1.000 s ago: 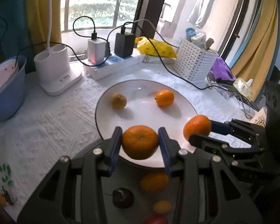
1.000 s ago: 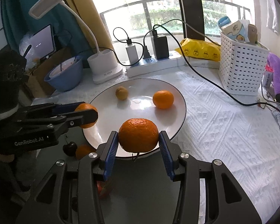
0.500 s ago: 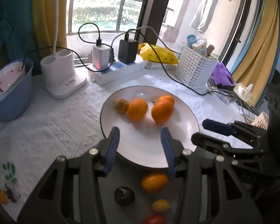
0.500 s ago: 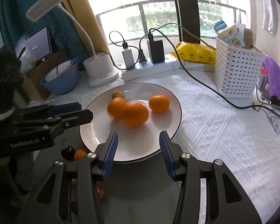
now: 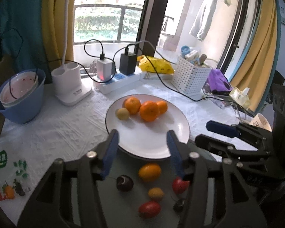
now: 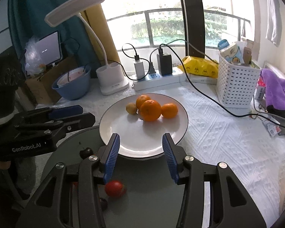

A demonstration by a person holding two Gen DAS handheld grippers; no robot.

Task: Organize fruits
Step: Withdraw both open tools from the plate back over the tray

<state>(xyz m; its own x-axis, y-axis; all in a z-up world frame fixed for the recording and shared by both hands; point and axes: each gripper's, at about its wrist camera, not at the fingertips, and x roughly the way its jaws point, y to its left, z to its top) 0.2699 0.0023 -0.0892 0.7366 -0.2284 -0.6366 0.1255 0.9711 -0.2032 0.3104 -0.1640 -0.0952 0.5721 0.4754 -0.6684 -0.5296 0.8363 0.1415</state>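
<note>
1. The left gripper [image 5: 141, 148] had its two blue fingers [image 5: 110, 152] spread wide, and they held nothing.
2. Its fingertips sat over the near rim of the white plate [image 5: 148, 144]; it is hard to tell if they touched it.
3. The right gripper [image 6: 140, 150] was also spread wide and held nothing, and its blue tips sat at the near edge of the plate too.
4. Three oranges [image 6: 150, 110] lay close together on the far half of the plate, and the big one in front touched the other two.
5. A small yellow fruit [image 6: 131, 108] lay just left of the oranges, right beside them.
6. Near the grippers, on a dark round tray [image 5: 123, 205], lay small fruits: a small orange fruit [image 5: 149, 172], a dark cherry [image 5: 124, 183], a little yellow fruit [image 5: 155, 194] and two red tomatoes [image 5: 149, 209].
7. Far behind the plate stood a white basket [image 6: 236, 87] on the right, a power strip [image 6: 155, 79] in the middle, and a blue bowl [image 6: 73, 87] on the left.
</note>
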